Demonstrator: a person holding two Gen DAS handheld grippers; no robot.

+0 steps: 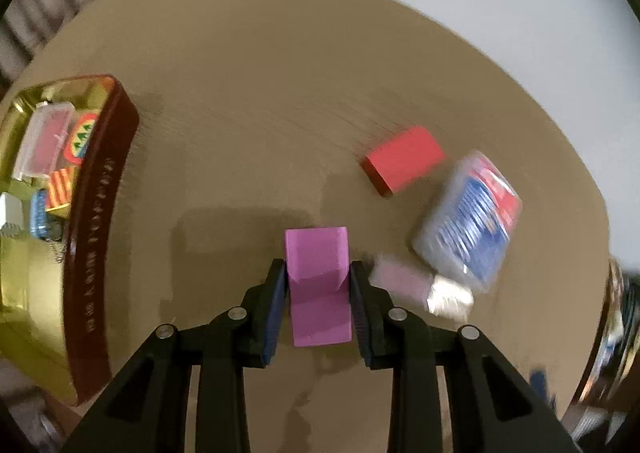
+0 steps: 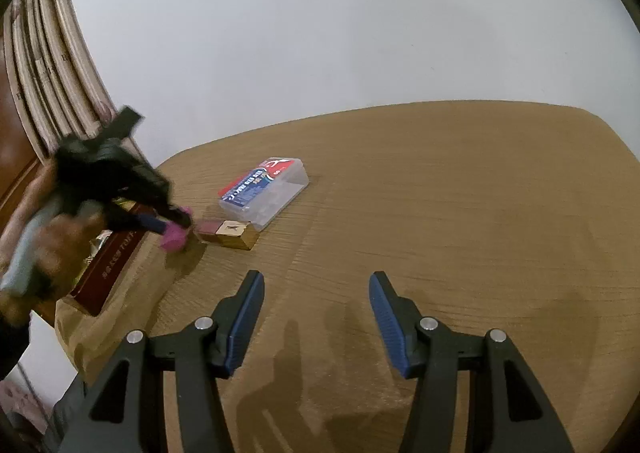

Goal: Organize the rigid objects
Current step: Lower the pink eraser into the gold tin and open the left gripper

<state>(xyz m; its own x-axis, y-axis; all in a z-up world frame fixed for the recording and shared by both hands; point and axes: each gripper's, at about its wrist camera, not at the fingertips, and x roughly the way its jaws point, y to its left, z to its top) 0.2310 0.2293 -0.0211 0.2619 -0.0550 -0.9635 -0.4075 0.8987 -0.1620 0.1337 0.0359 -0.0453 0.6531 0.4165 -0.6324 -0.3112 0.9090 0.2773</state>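
Note:
My left gripper (image 1: 318, 273) is shut on a pink block (image 1: 318, 285) and holds it above the brown table; it also shows in the right wrist view (image 2: 176, 227), blurred, with the pink block (image 2: 174, 239) in it. A red block (image 1: 404, 159) lies on the table ahead to the right. A clear plastic box with a blue and red label (image 1: 470, 217) (image 2: 264, 189) lies further right, with a small gold and maroon box (image 1: 420, 287) (image 2: 230, 235) beside it. My right gripper (image 2: 316, 295) is open and empty above bare table.
A dark red tin with a gold inside (image 1: 102, 213) stands at the left and holds several small items; its side shows in the right wrist view (image 2: 108, 269). The table (image 2: 440, 213) has a rounded far edge against a white wall. Folded boards lean at far left.

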